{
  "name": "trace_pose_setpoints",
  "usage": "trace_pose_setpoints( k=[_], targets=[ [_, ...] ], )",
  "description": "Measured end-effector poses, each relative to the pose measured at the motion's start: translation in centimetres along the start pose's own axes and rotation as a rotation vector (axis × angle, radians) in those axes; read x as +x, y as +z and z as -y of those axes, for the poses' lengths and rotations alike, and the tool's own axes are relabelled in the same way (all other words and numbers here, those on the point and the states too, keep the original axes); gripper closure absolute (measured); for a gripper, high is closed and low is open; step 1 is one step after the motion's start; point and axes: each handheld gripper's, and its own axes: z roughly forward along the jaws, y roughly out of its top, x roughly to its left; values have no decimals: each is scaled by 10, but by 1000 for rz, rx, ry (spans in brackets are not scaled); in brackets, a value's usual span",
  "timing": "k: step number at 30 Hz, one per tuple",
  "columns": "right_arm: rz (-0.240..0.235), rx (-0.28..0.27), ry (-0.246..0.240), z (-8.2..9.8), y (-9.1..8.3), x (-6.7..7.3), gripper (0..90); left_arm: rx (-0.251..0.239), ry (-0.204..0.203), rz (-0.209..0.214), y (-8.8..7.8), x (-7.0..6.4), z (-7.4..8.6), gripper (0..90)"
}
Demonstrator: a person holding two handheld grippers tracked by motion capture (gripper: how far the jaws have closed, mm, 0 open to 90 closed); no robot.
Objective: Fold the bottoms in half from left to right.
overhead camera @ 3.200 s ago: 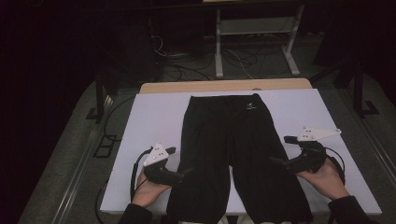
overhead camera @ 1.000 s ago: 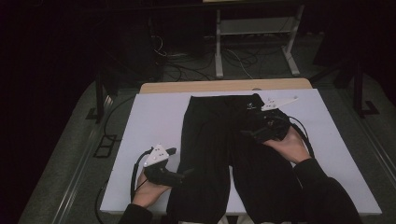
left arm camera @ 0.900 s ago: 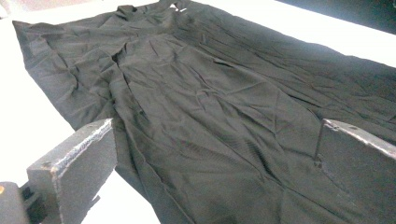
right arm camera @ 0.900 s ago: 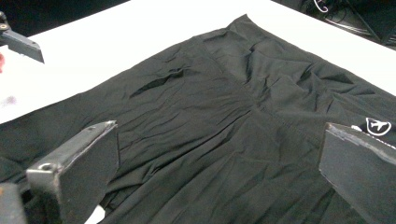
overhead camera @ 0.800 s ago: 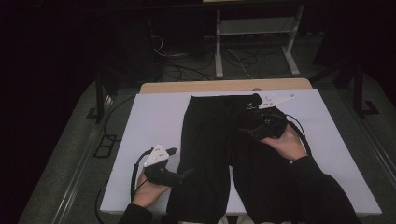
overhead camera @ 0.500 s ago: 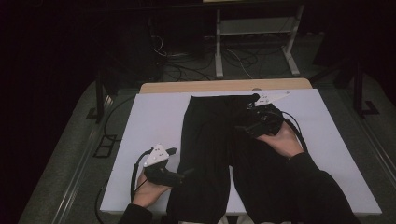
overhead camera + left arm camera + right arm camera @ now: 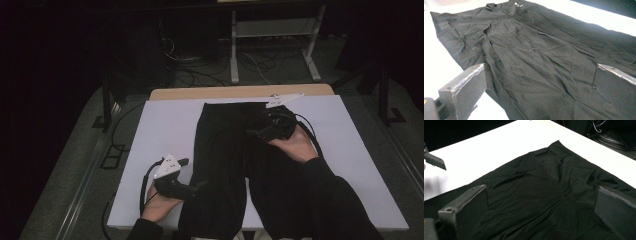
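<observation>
A pair of black fabric trousers (image 7: 235,160) lies flat down the middle of the white table top (image 7: 165,125). At centre right of the high view, the right gripper (image 7: 257,131) reaches forward over the waistband, jaws wide apart. At lower left, the left gripper (image 7: 192,187) rests at the trouser leg's edge, jaws also spread wide, holding nothing.
</observation>
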Motion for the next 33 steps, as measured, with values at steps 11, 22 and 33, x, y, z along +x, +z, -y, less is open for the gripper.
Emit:
trace_pose_setpoints(
  k=[11, 22, 33],
  targets=[
    [-2, 7, 1, -10, 13, 0, 0, -1, -1, -1, 0, 0, 0, 0],
    [-6, 15, 3, -21, 27, 1, 0, -9, -7, 3, -2, -1, 0, 0],
    [-6, 17, 1, -32, 42, 4, 0, -19, -10, 8, -3, -2, 0, 0]
  ],
)
